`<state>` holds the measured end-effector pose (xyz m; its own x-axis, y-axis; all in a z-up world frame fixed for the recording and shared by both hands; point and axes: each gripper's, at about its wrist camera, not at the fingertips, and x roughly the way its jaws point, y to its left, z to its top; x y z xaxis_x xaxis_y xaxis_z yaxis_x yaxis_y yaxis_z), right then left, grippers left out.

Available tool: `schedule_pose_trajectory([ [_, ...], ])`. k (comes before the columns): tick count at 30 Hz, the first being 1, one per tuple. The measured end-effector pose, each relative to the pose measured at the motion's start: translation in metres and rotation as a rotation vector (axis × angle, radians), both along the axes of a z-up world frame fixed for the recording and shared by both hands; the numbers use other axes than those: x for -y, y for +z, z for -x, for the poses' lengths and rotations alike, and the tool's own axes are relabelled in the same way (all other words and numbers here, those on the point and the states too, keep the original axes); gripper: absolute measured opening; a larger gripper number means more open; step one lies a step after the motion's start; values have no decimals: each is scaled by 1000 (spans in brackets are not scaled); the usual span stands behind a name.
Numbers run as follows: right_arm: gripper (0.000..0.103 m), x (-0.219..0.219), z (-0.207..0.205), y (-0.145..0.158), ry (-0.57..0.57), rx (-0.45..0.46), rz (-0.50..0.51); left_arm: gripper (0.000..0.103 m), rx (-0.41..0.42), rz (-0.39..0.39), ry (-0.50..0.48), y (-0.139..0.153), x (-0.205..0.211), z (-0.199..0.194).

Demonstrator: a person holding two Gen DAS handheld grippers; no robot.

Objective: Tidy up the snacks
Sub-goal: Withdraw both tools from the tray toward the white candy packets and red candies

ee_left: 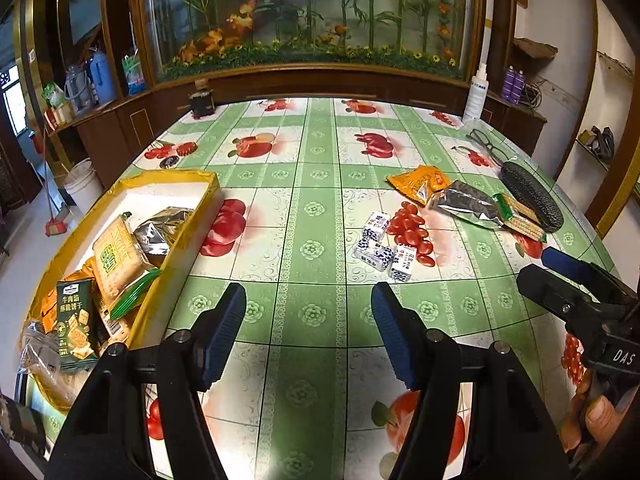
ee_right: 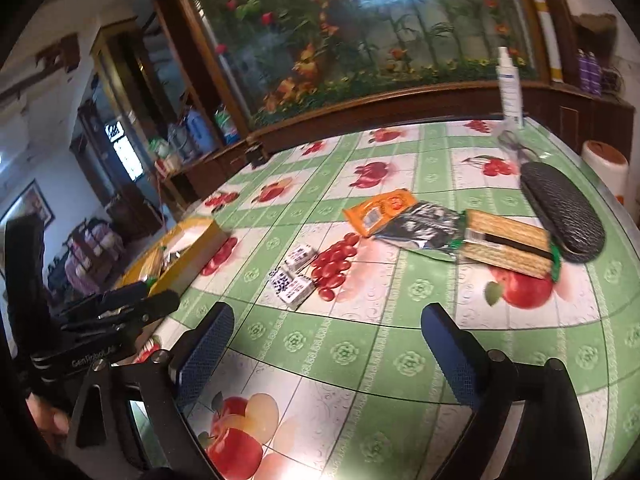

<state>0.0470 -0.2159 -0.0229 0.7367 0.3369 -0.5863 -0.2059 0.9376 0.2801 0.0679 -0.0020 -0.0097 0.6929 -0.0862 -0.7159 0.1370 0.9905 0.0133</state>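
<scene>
Counter (ee_left: 312, 208): covered by a green-and-white cloth printed with fruit; it carries all the snacks.
Box (ee_left: 176, 236): yellow, open-topped, at the left edge of the counter; it holds a cracker pack, a silver bag, a green biscuit bag and other packets, piled toward its near end.
Case (ee_right: 562, 210): black, textured, oblong, at the far right of the counter, just beside the crackers.
Crackers (ee_right: 508, 246): clear pack with green ends, lying flat right of centre, touching the foil bag.
Foil bag (ee_right: 424, 228): silver and black, between the crackers and the orange bag, overlapping both.
Orange bag (ee_right: 380, 210): left end of that row.
White packets (ee_left: 384, 246): three small blue-printed ones, clustered mid-counter, near both grippers.
Bottle (ee_right: 509, 88): white spray, upright at the far edge.
Left gripper (ee_left: 308, 308): jaws parted, nothing between them, above bare cloth right of the box.
Right gripper (ee_right: 328, 332): jaws wide apart, empty, over bare cloth, nearer than the white packets.
</scene>
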Motion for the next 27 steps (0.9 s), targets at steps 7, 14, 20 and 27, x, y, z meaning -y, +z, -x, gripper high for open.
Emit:
schedule_pose_trajectory([
  [7,95,35,-32,3,-59,-2,55,64,-96,85,-89,-12,12,-26],
  [14,95,52,-73,-11,17,-50,279,64,-134,113,-94,-18,26,-68],
  [20,95,62,-101,-28,111,-108,361,64,-189,33,-196,-32,59,-105],
  [27,96,82,-123,-35,162,-150,325,62,-238,-34,-246,-57,81,-124],
])
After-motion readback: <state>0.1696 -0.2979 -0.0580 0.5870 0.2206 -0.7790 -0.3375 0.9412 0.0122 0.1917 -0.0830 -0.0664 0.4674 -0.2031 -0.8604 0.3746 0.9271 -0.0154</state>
